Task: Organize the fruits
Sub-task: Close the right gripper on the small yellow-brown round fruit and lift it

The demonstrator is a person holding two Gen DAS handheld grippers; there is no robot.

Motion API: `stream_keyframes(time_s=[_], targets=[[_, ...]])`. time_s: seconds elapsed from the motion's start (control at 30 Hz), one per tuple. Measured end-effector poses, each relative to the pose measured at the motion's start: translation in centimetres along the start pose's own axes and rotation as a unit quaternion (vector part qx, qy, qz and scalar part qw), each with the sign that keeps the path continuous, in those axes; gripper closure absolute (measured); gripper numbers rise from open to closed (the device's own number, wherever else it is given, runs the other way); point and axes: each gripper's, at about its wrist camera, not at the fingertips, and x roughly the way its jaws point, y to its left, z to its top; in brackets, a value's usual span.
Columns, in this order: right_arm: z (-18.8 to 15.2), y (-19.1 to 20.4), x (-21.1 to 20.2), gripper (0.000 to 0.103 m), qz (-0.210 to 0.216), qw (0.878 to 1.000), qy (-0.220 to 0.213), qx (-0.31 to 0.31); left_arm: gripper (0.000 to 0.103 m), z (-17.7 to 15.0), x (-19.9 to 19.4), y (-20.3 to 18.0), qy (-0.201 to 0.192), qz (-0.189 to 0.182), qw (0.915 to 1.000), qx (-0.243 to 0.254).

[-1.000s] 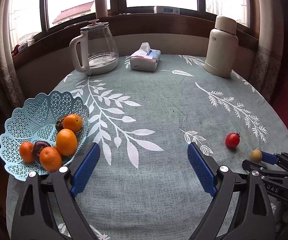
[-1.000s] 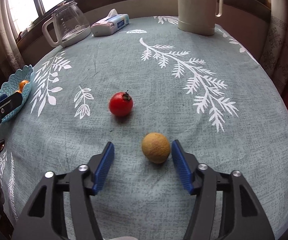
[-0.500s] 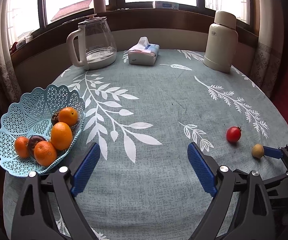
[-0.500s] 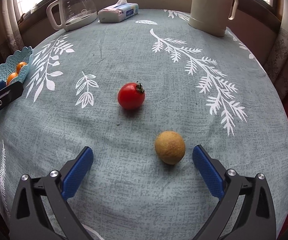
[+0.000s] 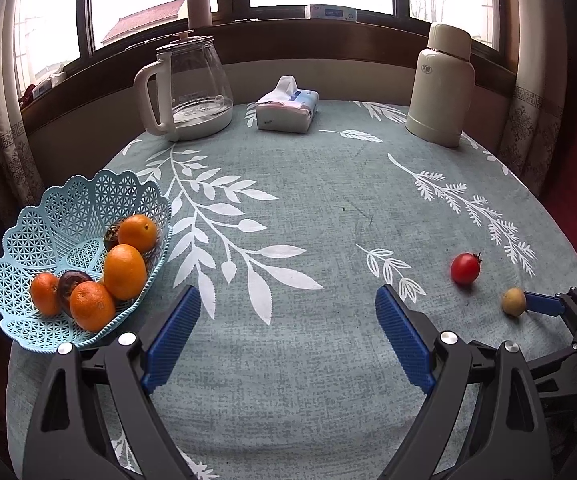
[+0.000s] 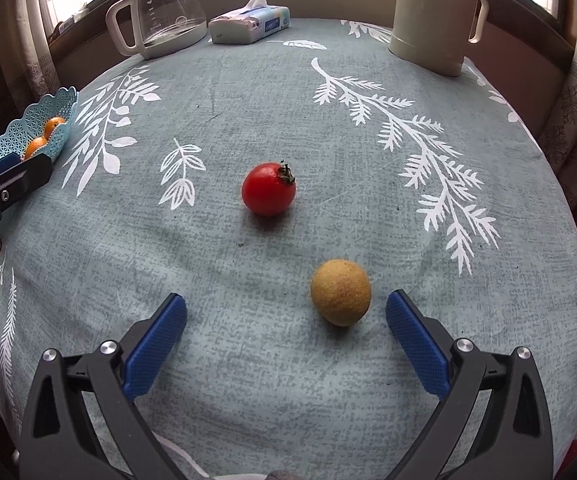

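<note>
The right gripper (image 6: pixel 286 312) sits low over the tablecloth (image 6: pixel 248 92), jaws spread wide and gripping nothing. A round yellow-brown fruit (image 6: pixel 340 293) with a rough, matte skin lies just ahead of its fingertips, nearer the right-hand pad but apart from it. Beyond that, slightly to the left, rests a glossy red tomato (image 6: pixel 268 188) with a dark stem. The left gripper (image 5: pixel 288 316) is also wide open and empty above the cloth. Just off its left finger stands a light-blue lattice basket (image 5: pixel 48 220) holding oranges (image 5: pixel 124 271) and dark fruits.
</note>
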Motion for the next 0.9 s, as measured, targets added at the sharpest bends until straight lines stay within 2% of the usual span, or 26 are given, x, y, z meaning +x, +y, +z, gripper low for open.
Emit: stream_keyframes(time_s=[0.3, 0.37, 0.43, 0.53, 0.57, 0.6, 0.63, 0.7, 0.77, 0.9], targets=[[-0.4, -3.4, -1.2, 0.027, -0.001, 0.999, -0.007, 0.031, 0.013, 0.1, 0.6, -0.7, 0.006, -0.005, 1.0, 0.001], [-0.3, -3.6, -0.9, 0.024, 0.008, 0.999, -0.004, 0.032, 0.013, 0.1, 0.7, -1.1, 0.007, -0.006, 0.9999, 0.007], [-0.4, -2.7, -0.6, 0.015, 0.004, 1.0, -0.001, -0.002, 0.013, 0.2, 0.6, -1.2, 0.006, -0.007, 0.9999, 0.01], [-0.4, -2.4, -0.6, 0.017, -0.004, 1.0, 0.0, -0.006, 0.013, 0.2, 0.6, -1.1, 0.005, -0.005, 1.0, 0.006], [-0.3, -2.6, -0.8, 0.021, -0.006, 1.0, -0.004, 0.001, 0.013, 0.2, 0.6, -1.0, 0.006, -0.004, 1.0, 0.004], [-0.2, -2.8, -1.0, 0.031, -0.008, 1.0, -0.011, 0.007, 0.013, 0.2, 0.7, -1.0, 0.007, -0.004, 1.0, 0.003], [-0.1, -3.0, -1.1, 0.036, -0.008, 1.0, -0.016, 0.012, 0.013, 0.2, 0.8, -0.9, 0.007, -0.003, 1.0, 0.003], [0.0, -3.5, -1.2, 0.042, -0.005, 1.0, -0.021, 0.023, 0.013, 0.1, 0.9, -1.0, 0.009, -0.002, 0.9999, 0.004], [0.1, -3.7, -1.3, 0.043, 0.005, 0.999, -0.024, 0.027, 0.013, 0.2, 1.1, -1.1, 0.01, -0.003, 0.9999, 0.006], [0.3, -3.2, -1.4, 0.054, 0.021, 0.999, -0.029, 0.018, 0.013, 0.2, 1.4, -1.8, 0.013, -0.007, 0.9998, 0.013]])
